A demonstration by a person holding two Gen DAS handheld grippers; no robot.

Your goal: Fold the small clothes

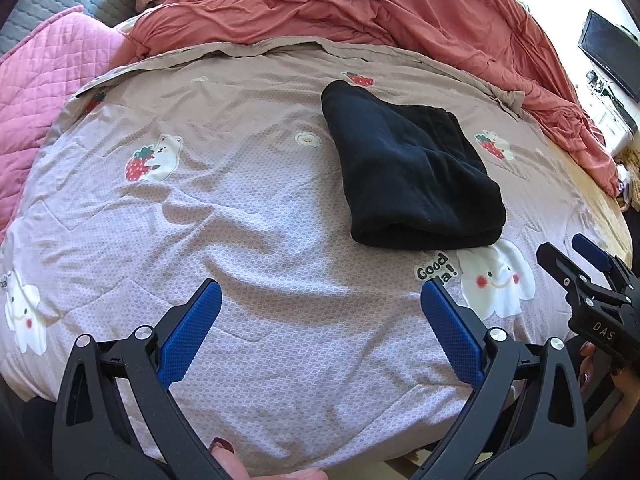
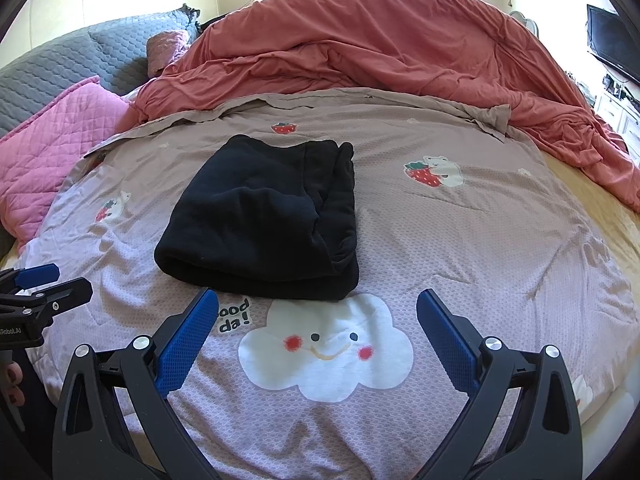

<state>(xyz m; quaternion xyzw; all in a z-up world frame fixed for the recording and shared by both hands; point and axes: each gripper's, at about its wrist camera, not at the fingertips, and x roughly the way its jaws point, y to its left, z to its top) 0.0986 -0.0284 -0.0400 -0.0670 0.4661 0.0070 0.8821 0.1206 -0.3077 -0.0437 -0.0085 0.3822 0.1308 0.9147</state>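
Mauve printed cotton, a quilt (image 2: pixel 460 248) with strawberries and smiling clouds, fills the space ahead of both our grippers, and a rumpled coral duvet (image 2: pixel 400 40) is heaped beyond it, with a pink quilted pillow (image 2: pixel 52 136) off to the far left. On the quilt lies the one piece that matters, a black fleece garment (image 2: pixel 264 216), already doubled over into a thick bundle with a rolled edge facing us. From our right gripper (image 2: pixel 318 320) it sits straight ahead and slightly left, its near edge just beyond the fingertips; from our left gripper (image 1: pixel 320 312) it lies ahead and well to the right, farther off. So we judge the right hand the nearer one for whatever comes next. The bundle's long axis appears to run away from us, with loose layered edges showing along its right side in the right wrist view. Both grippers are spread wide and hold nothing, hovering over bare quilt. The fold looks largely done; we would guess a final tidy or setting aside remains. The thick fleece may spring open if pinched only by one layer.
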